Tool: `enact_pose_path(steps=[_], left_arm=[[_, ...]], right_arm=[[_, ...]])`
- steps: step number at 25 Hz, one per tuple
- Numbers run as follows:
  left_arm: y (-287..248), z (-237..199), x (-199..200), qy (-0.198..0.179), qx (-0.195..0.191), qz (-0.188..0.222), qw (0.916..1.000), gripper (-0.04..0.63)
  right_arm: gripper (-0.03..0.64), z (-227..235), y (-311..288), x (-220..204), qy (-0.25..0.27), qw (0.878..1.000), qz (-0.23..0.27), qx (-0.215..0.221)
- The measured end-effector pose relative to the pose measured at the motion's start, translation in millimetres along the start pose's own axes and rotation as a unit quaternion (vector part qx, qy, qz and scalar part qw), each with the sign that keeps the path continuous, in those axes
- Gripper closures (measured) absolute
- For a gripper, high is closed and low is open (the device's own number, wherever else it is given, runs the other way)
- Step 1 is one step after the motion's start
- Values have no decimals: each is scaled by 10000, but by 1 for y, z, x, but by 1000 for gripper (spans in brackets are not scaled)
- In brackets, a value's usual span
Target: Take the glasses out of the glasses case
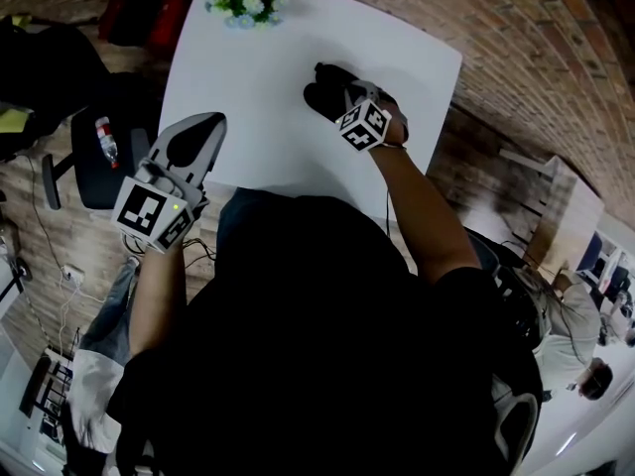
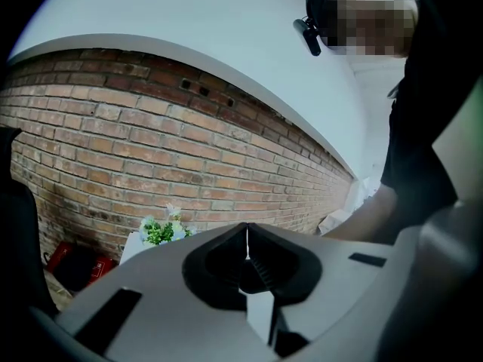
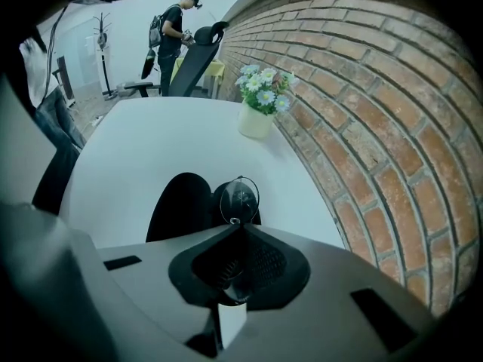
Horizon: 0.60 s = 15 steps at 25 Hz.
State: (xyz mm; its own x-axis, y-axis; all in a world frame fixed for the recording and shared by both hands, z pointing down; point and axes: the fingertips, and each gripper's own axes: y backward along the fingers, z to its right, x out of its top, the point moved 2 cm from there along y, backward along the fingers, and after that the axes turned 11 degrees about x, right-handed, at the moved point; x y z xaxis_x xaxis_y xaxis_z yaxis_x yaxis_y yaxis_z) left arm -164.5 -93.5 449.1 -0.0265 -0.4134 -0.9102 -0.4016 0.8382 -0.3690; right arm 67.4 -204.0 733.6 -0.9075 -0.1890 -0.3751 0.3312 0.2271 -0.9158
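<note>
Right gripper (image 3: pixel 241 225): jaws closed on the glasses (image 3: pixel 240 198), pinching the frame; one round lens sticks up just past the tips. Left gripper (image 2: pixel 247 228): jaws together, nothing between them, held in the air off the table's left side and aimed at the brick wall (image 2: pixel 151 142). The black glasses case (image 3: pixel 177 202) lies open on the white table (image 3: pixel 151 127), right behind the lens. We judge the pick as made and the extraction as partly done: we can't tell whether the glasses are fully clear of the case. Left to do: lift clear and set them down. For room, there's bare tabletop left of the case and ahead of it. The flower pot (image 3: pixel 260 100) sits well apart at the far corner, and the wall runs close along the right edge.
</note>
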Motion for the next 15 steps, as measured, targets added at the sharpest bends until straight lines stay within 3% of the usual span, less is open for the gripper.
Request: enact_pose_path(steps=[15], left_arm=[[19, 24, 15, -196, -14, 195, 9996, 583]], right_arm=[[592, -5, 54, 6, -148, 9986, 472, -175]])
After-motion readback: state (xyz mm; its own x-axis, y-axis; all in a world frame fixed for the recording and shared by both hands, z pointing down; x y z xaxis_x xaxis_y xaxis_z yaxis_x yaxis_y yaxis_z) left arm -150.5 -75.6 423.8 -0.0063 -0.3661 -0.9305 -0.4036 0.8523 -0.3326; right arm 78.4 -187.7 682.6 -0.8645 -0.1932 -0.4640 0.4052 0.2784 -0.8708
